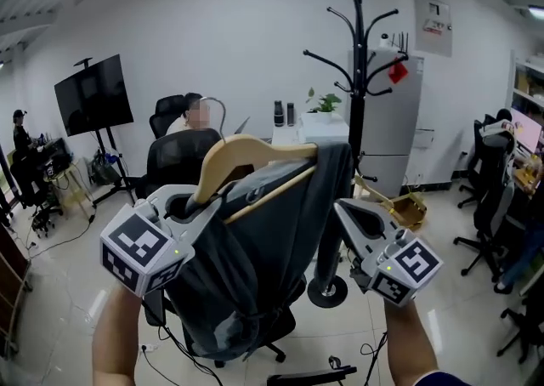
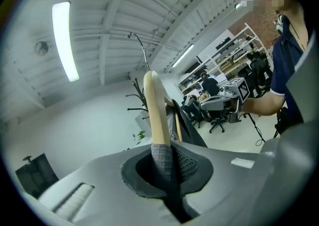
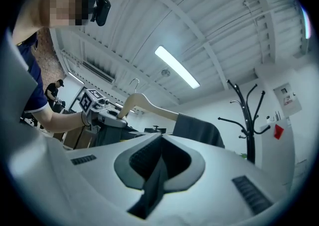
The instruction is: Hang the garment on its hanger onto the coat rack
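Walls (image 1: 238, 27) white and plain, with one poster (image 1: 433, 23) high on the right. Floor (image 1: 76, 291) of pale glossy tiles; loose cables (image 1: 51, 240) trail across it on the left. Ceiling (image 2: 114, 16) ribbed, white, lit by long tube lamps (image 2: 65, 41). A dark screen (image 1: 93, 95) stands on a wheeled stand at left. Black office chairs (image 1: 174, 159) stand mid-room, with more (image 1: 489, 206) along the right side. One person (image 1: 197, 112) is seated behind them, another (image 1: 19, 125) at far left. A white table (image 1: 310, 131) against the back wall carries a potted plant (image 1: 323, 104) and two dark bottles (image 1: 284, 113). A tall grey cabinet (image 1: 399, 121) stands beside it. Open shelves (image 1: 529, 78) at right edge.
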